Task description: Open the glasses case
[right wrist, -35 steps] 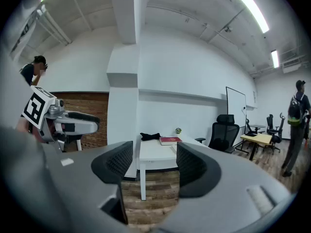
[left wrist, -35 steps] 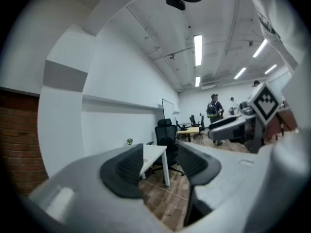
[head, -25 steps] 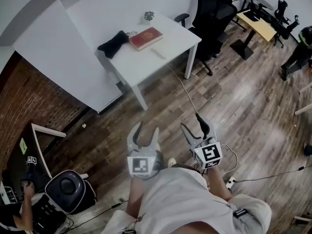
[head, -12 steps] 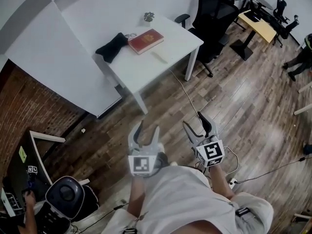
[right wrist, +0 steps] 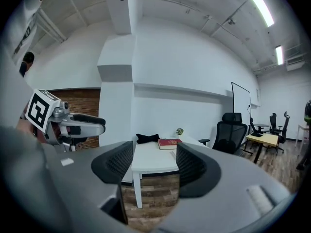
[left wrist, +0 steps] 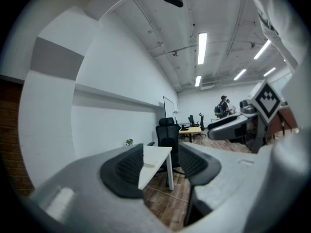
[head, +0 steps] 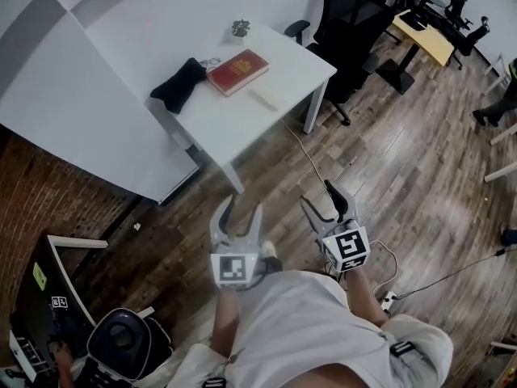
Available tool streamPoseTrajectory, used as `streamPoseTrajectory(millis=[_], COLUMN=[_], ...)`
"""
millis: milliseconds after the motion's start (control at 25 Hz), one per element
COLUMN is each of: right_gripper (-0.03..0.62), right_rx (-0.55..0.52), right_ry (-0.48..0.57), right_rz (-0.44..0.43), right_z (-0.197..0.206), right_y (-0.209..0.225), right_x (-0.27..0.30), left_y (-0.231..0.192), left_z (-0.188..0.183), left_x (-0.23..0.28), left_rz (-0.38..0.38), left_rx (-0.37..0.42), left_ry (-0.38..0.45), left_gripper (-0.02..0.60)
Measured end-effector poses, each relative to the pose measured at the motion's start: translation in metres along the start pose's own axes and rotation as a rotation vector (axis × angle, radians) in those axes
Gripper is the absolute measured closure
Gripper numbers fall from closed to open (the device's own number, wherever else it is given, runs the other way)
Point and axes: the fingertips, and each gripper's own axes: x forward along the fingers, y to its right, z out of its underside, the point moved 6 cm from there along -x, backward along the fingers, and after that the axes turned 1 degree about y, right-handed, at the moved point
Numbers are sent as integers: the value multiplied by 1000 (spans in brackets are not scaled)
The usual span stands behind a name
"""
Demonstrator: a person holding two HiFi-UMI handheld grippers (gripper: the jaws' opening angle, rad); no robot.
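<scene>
Two-handed, stood on the wood floor (head: 388, 160) with left gripper (head: 242, 208) and right gripper (head: 316, 194) both gaping wide, empty. Spotted the glasses case (head: 262, 99), seemingly the pale oblong, on the white worktop (head: 218, 120) well ahead, beside a red book (head: 237, 71).

1. A white table (head: 295, 63) stands on the wood-plank floor (head: 404, 168).
2. A red book (head: 237, 71) lies flat on the tabletop.
3. A bunched black cloth-like thing (head: 179, 85) lies just left of the book.
4. A small potted plant (head: 240, 28) stands beyond the book, at the far corner.
5. A pale oblong object (head: 262, 99) lies near the book, on its near side.
</scene>
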Motion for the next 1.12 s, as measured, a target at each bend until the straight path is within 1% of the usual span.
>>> streamPoseTrajectory(millis=[120,280,400,760,840,1000,1120], right_gripper=[319,319,319,319,319,319,319], right_rx=[3,4,0,-1,0,-4,-4], right_ry=[-7,-7,-6,-24,-25,-24,-27], right_rz=[10,25,40,62,65,66,61], right_z=[-2,-6,-9,-8,-10,-11,-11], right_y=[-1,-2,-1,-3,-2,2,5], right_x=[15,35,45,72,77,89,100], left_y=[-15,-33,-42,-67,-71,-78,-85], left_z=[0,0,-1,2,1,1,2], left_x=[11,24,33,52,57,67,74], left_rz=[11,32,43,75,79,81,72], left_rx=[2,8,9,5,8,12,0], left_ry=[16,12,28,25,23,47,36], left_gripper=[360,360,360,360,360,360,360])
